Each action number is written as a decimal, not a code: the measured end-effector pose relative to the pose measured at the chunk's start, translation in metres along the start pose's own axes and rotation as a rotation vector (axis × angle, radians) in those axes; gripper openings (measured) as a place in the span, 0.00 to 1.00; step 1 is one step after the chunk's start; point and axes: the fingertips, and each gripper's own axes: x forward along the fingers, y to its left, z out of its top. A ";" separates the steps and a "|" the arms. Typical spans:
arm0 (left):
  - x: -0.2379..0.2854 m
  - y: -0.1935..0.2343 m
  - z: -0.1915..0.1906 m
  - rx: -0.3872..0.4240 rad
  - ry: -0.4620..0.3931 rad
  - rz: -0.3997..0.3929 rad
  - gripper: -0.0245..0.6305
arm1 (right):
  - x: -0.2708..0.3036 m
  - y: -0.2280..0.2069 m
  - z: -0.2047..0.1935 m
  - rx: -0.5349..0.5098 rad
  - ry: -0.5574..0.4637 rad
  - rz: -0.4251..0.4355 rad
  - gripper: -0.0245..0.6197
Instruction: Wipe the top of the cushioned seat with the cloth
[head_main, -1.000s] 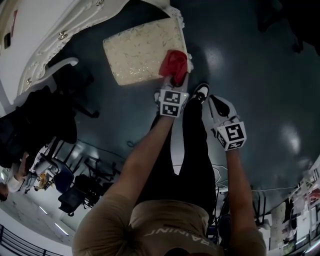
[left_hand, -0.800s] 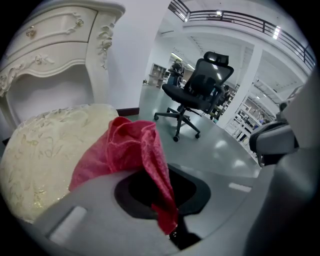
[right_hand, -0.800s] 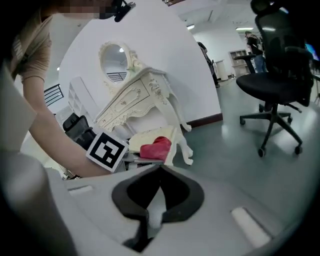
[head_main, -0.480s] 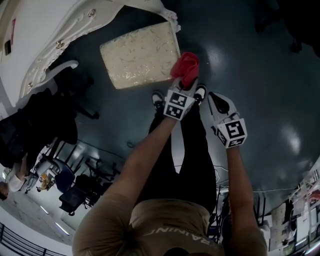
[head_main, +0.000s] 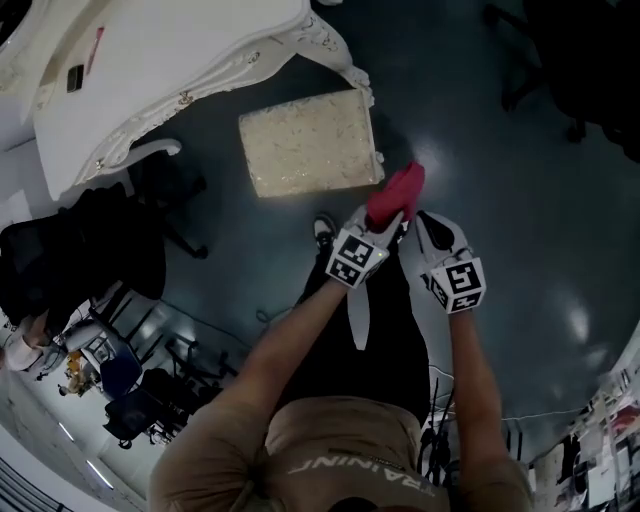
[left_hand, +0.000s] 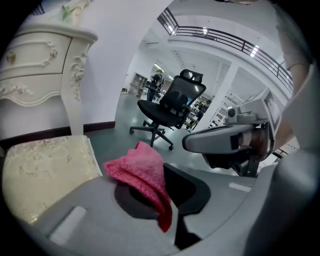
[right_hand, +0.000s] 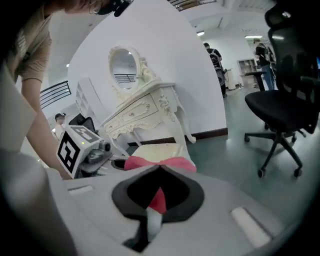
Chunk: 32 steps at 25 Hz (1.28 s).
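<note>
The cushioned seat (head_main: 310, 155) is a cream, patterned square pad low on the dark floor, in front of a white dressing table. My left gripper (head_main: 388, 216) is shut on a red-pink cloth (head_main: 397, 192) and holds it in the air just right of the seat, off its top. In the left gripper view the cloth (left_hand: 142, 172) hangs bunched between the jaws, with the seat (left_hand: 47, 170) to the left. My right gripper (head_main: 428, 218) is close beside the left one, shut and holding nothing. In its view the cloth (right_hand: 177, 162) and the seat (right_hand: 157, 150) lie beyond the closed tips.
The ornate white dressing table (head_main: 160, 60) stands behind the seat, with a mirror (right_hand: 125, 67) on top. A black office chair (right_hand: 280, 105) stands on the floor to the right, and another black office chair (head_main: 90, 250) sits at the left. The person's legs are below the grippers.
The left gripper has carried the cloth off the seat's right edge, rightward and toward the person. The right gripper has barely moved.
</note>
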 end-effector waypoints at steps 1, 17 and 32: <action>-0.013 -0.006 0.005 0.002 -0.011 -0.006 0.10 | -0.006 0.009 0.008 -0.008 -0.001 0.006 0.04; -0.218 -0.024 0.095 -0.007 -0.110 0.080 0.10 | -0.063 0.156 0.113 -0.086 -0.025 0.093 0.04; -0.396 -0.028 0.132 -0.004 -0.227 0.177 0.10 | -0.107 0.288 0.182 -0.167 -0.057 0.079 0.04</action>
